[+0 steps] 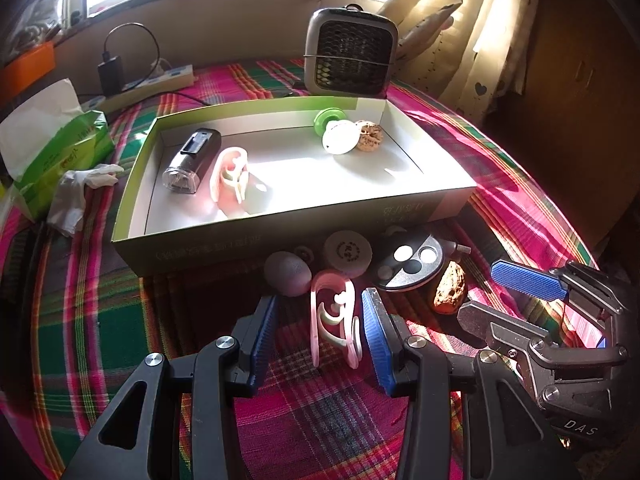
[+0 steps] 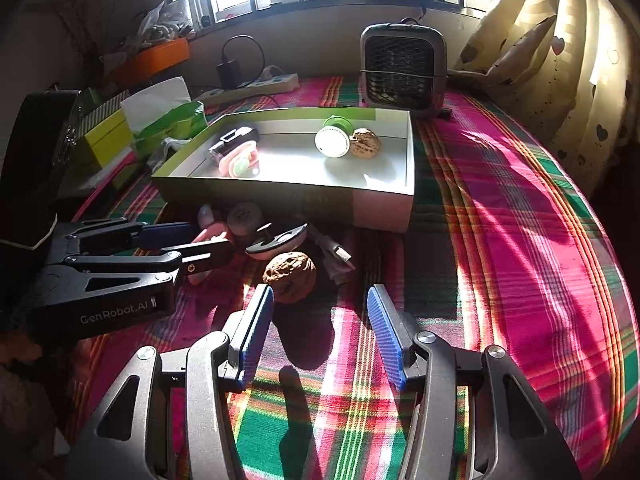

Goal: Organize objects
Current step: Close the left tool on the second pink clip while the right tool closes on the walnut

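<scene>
The pink-and-white plastic clip (image 1: 334, 318) lay on the plaid-covered bed (image 1: 320, 420), just before the near wall of the shallow green-rimmed cardboard box (image 1: 256, 240), between the left gripper (image 1: 320, 332)'s wide jaws. It looked light, springy and slick; pinching its long sides seemed safest. The right gripper (image 2: 320, 332) gaped empty near the brown walnut (image 2: 290, 276), with open cloth rightward.
</scene>
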The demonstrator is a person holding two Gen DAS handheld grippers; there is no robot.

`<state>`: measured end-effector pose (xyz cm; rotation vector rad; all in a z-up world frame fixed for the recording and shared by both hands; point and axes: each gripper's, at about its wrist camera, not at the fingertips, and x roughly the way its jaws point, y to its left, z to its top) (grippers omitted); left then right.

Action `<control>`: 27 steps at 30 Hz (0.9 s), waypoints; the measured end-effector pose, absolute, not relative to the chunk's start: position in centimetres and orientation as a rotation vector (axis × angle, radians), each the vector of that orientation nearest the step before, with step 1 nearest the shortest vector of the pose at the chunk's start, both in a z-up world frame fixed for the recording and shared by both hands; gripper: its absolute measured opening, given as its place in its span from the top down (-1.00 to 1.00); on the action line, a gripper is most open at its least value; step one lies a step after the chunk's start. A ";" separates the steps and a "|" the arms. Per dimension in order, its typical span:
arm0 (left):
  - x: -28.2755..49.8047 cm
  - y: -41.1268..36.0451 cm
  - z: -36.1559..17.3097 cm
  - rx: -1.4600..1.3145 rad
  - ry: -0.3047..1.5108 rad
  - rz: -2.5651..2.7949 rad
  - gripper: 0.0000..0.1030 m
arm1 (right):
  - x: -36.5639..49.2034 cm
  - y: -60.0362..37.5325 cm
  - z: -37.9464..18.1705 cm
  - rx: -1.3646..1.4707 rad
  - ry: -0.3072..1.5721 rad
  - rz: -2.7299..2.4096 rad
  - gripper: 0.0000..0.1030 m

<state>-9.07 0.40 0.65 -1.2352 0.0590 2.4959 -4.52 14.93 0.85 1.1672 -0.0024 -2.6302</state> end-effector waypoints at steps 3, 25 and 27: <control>-9.0 0.4 0.6 -1.230 0.078 2.505 0.29 | -4.6 14.8 0.7 1.174 0.000 -2.624 0.02; -7.5 -2.5 0.6 -1.244 -0.009 2.529 0.58 | -5.9 12.9 0.4 1.204 0.041 -2.586 0.02; -7.4 -2.8 0.5 -1.243 -0.020 2.527 0.58 | -6.2 12.8 0.3 1.209 0.044 -2.585 0.02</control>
